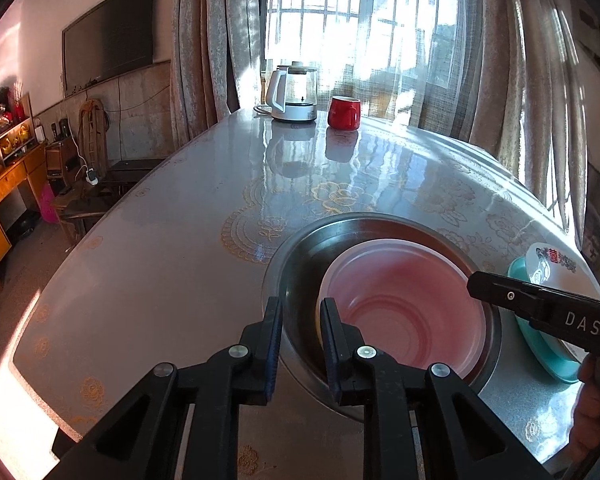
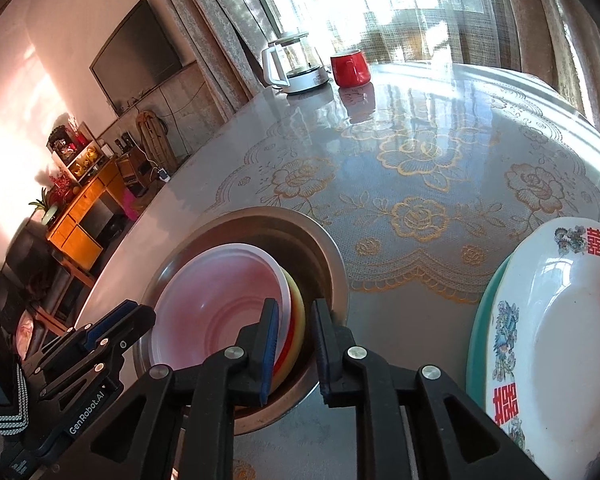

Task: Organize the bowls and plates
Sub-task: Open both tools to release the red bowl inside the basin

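Note:
A steel basin (image 1: 300, 264) (image 2: 324, 256) sits on the table and holds a pink bowl (image 1: 404, 304) (image 2: 220, 304) nested on yellow and red bowls (image 2: 296, 320). My left gripper (image 1: 300, 344) is open, its jaws astride the basin's near rim, gripping nothing. My right gripper (image 2: 296, 344) is open, its jaws astride the basin's right rim and the bowls' edges. A white patterned plate (image 2: 560, 344) (image 1: 548, 264) lies on a teal plate (image 2: 480, 320) (image 1: 540, 344) to the right.
A white electric kettle (image 1: 292, 96) (image 2: 292, 68) and a red mug (image 1: 343, 111) (image 2: 350, 67) stand at the table's far end by the curtained window. A wooden cabinet (image 1: 8, 184) and a wall television (image 1: 108, 32) are off to the left.

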Motion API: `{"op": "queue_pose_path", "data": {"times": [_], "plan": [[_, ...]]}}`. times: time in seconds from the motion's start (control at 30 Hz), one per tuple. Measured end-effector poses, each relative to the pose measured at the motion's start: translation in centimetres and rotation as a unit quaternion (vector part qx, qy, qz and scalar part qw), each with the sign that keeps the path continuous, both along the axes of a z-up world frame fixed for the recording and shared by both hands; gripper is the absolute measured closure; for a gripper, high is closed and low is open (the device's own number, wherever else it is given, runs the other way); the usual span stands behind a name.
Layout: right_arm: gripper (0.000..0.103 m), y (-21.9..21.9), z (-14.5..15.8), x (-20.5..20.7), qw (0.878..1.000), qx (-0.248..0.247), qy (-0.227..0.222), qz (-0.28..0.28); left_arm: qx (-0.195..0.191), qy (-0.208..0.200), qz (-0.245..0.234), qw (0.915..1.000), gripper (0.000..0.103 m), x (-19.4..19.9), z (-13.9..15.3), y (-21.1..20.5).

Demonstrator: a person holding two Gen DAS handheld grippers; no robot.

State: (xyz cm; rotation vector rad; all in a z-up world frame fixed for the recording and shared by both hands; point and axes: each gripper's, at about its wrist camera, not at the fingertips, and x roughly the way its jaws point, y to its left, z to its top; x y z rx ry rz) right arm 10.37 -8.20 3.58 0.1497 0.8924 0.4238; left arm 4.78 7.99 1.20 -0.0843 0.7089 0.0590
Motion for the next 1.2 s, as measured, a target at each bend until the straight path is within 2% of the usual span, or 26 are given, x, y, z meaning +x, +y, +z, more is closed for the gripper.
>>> {"op": "queue_pose_path", "data": {"times": [0.3, 0.57, 0.83, 1.0, 1.2], "plan": [[0.086, -0.5, 0.2, -2.2, 1.0, 0.024, -0.009, 0.007, -0.021, -0.019, -0.004, 0.9996, 0.082, -1.6, -0.2, 0.9], [0.089, 1.6, -0.5, -2.6, 1.0, -0.015, -0.022, 0.015, 0.01, -0.02, -0.014, 0.9996, 0.085, -1.5, -0.4, -0.6], [0.091, 1.9, -0.7, -1.5, 0.999, -0.025, -0.029, 0.003, 0.025, -0.02, -0.009, 0.9995, 0.085, -0.2, -0.4, -0.8], [0.091, 2.1, -0.8, -1.5, 0.999, -0.034, -0.034, 0.001, 0.021, -0.017, -0.007, 0.9996, 0.085, 0.0, -0.5, -0.9], [0.09, 1.6, -0.8, -1.7, 0.999, -0.014, -0.033, 0.002, 0.01, -0.017, -0.001, 0.9998, 0.085, -0.3, -0.3, -0.3]]}}
